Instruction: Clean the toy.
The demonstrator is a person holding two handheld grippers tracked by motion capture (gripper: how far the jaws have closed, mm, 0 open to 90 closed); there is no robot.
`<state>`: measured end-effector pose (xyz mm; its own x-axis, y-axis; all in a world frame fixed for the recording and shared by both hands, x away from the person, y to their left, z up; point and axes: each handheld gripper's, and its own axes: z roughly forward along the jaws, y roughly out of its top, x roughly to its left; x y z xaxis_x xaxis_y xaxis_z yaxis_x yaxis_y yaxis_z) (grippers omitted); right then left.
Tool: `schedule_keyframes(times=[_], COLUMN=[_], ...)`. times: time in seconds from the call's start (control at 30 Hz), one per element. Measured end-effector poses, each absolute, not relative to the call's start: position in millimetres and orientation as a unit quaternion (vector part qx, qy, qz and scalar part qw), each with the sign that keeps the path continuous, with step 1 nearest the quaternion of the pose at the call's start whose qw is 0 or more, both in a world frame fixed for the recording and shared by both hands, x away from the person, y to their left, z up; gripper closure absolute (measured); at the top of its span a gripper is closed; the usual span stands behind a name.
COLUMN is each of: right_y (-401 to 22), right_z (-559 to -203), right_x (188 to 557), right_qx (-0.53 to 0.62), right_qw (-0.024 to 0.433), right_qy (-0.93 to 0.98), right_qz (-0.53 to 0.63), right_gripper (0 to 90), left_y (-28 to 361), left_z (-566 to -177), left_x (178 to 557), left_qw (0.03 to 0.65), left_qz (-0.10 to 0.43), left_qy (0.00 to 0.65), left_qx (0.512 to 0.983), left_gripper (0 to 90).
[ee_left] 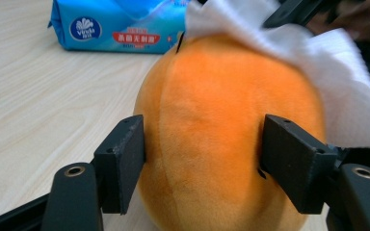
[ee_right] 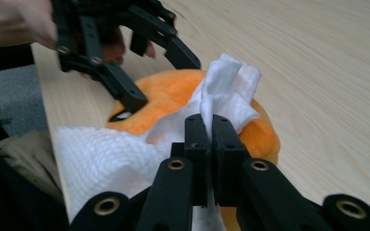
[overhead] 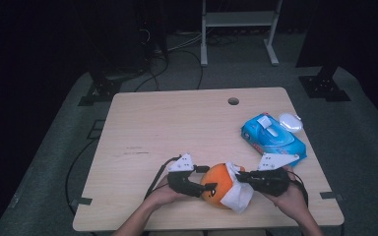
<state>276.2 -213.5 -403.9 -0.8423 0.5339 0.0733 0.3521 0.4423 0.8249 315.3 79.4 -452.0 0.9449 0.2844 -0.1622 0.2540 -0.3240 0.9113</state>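
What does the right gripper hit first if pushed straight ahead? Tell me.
The right gripper, shut on the white wipe, points at the orange plush toy just beyond; it would probably press into that first, though depth is uncertain.

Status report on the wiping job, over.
Left tongs clamped on orange plush toy. Right tongs shut on white wipe, draped over toy. Wipe pack well clear, nothing blocking.

Orange plush ball (overhead: pixel 217 186) at the table's near edge, with a crumpled white tissue (overhead: pixel 238 194) draped over its right side.
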Motion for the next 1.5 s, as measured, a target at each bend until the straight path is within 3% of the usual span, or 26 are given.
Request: schedule_keyframes(times=[0.13,0.27,0.4,0.6,1.03,1.3,1.4,1.5], right_y=[-225.2,-234.7,-217.3,-185.7,-224.3,-206.2,-202.0,-207.6], right_z=[-409.9,-411.1,-400.9,-398.3,-406.2,-411.8,-409.8,-400.5], right_x=[285.2,291.4,281.9,270.6,285.6,276.7,274.5,277.3], right_qx=[0.3,0.318,0.292,0.24,0.302,0.245,0.237,0.26], right_qw=[0.122,0.111,0.126,0.12,0.132,0.058,0.064,0.1], right_qy=[0.836,0.823,0.829,0.849,0.83,0.854,0.859,0.842], right_qz=[0.444,0.458,0.461,0.456,0.45,0.456,0.45,0.462], right_gripper=[85.7,85.7,85.7,85.4,85.5,85.5,85.5,85.4], left_y=[80.0,72.1,68.6,71.2,72.0,72.9,72.6,70.2], left_z=[-443.1,-452.5,-449.4,-453.3,-457.3,-451.0,-453.8,-453.9], left_x=[311.5,309.0,308.7,310.2,310.1,313.2,312.6,310.0], left_qw=[0.559,0.538,0.541,0.538,0.537,0.551,0.549,0.546], left_qz=[0.016,0.03,0.043,0.04,0.035,-0.002,-0.001,0.003], left_qy=[0.145,0.132,0.14,0.155,0.152,0.171,0.168,0.162], left_qx=[0.816,0.832,0.828,0.828,0.829,0.817,0.819,0.822], left_gripper=[27.3,31.9,38.0,34.4,35.1,17.2,22.5,24.9])
